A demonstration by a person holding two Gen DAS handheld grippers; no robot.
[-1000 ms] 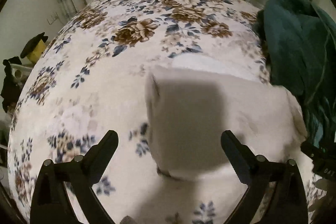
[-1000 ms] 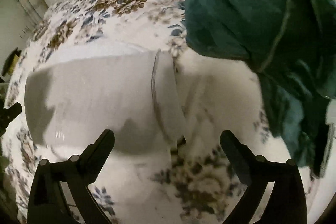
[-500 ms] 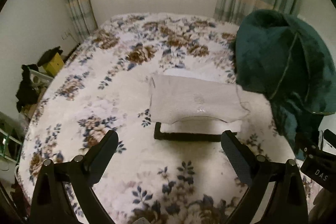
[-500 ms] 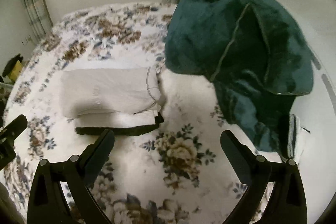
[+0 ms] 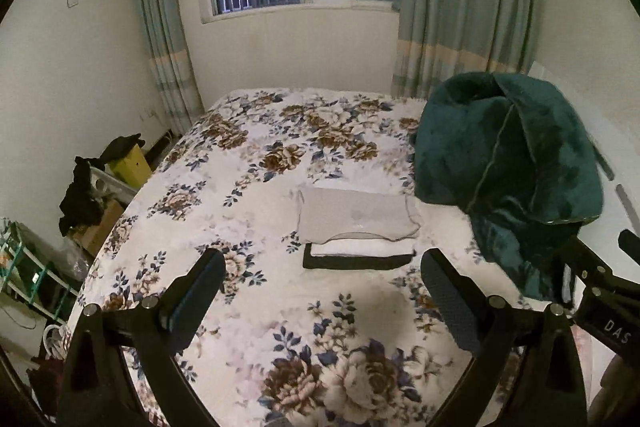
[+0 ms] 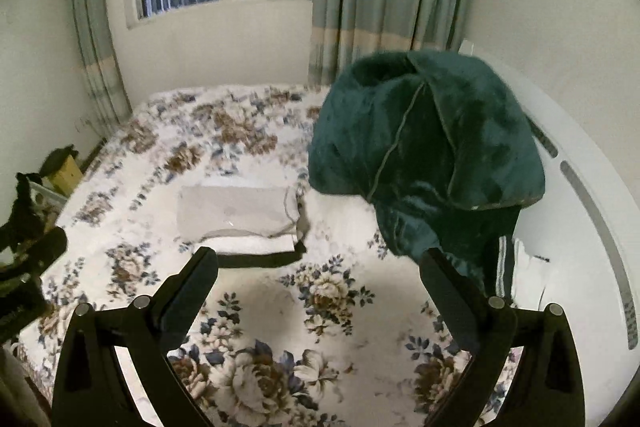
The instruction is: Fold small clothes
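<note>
A folded light grey garment (image 5: pixel 356 217) lies flat on the floral bed, on top of a folded white piece with a black band (image 5: pixel 358 261) along its near edge. It also shows in the right wrist view (image 6: pixel 236 213). My left gripper (image 5: pixel 320 291) is open and empty, held well back above the bed. My right gripper (image 6: pixel 318 291) is open and empty too, equally far back. The right gripper's body shows at the right edge of the left wrist view (image 5: pixel 600 307).
A dark green plush blanket (image 5: pixel 508 167) is heaped on the bed's right side, also in the right wrist view (image 6: pixel 428 155). The floral bedspread (image 5: pixel 248 155) covers the bed. Clutter, a yellow box (image 5: pixel 130 163) and shelving stand left of the bed. A window and curtains are behind.
Both grippers have pulled back and up from the folded garment, which they were right over a second ago. The stack now lies far ahead, untouched, and the whole room is in view.
</note>
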